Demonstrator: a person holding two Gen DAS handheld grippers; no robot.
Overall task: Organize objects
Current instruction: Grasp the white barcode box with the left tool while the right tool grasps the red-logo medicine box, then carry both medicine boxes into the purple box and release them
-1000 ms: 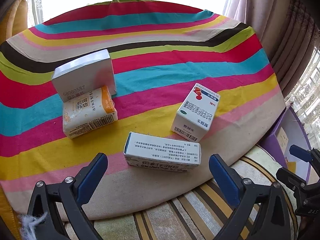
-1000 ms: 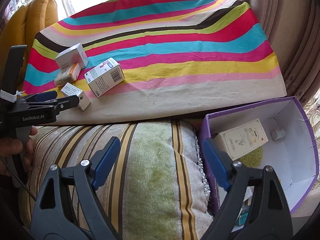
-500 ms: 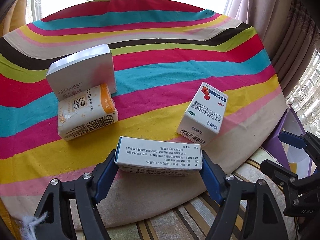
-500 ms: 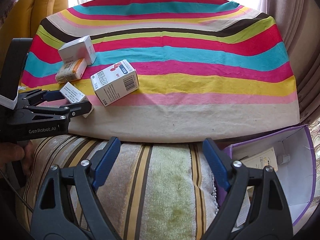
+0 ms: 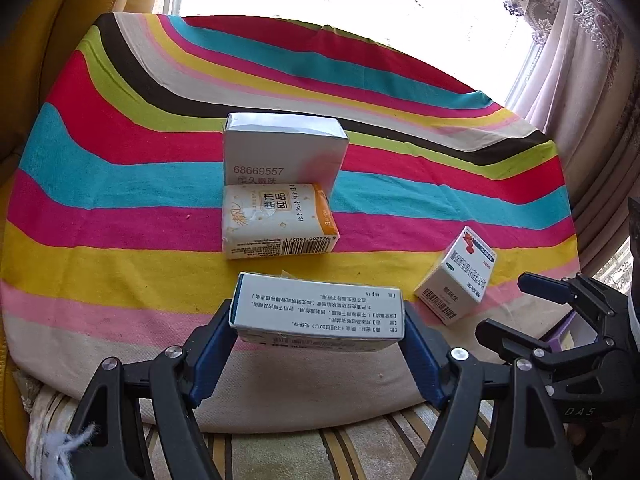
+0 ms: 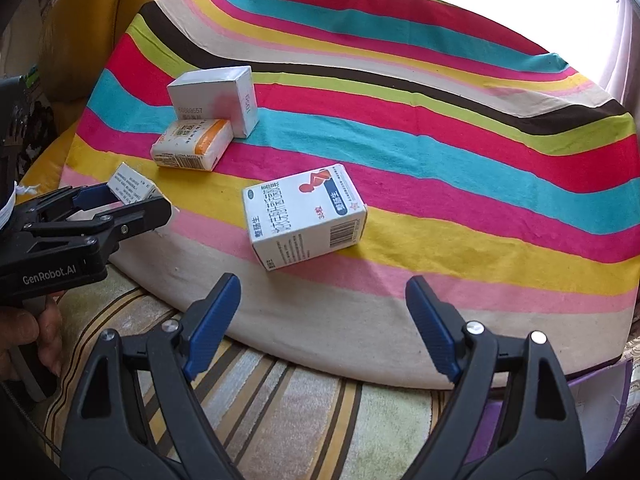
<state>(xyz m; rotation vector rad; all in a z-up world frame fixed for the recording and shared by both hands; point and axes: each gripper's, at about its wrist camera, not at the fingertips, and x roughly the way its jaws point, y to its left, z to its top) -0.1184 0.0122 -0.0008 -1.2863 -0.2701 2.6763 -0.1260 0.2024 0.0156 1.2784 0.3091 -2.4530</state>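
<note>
My left gripper is shut on a long white medicine box, lifted slightly above the striped cloth; it also shows in the right wrist view. Behind it lie an orange-and-white tissue pack and a plain white box. A white box with a red logo lies tilted on the yellow and pink stripes, also at right in the left wrist view. My right gripper is open and empty, just in front of that box.
The striped cloth covers a round cushion on a striped towel. A purple box edge shows at lower right. A yellow sofa back is at left and curtains at right.
My left gripper closed on the long white box and lifted it toward the tissue pack. My right gripper moved left and forward from the purple box toward the red-logo box.
</note>
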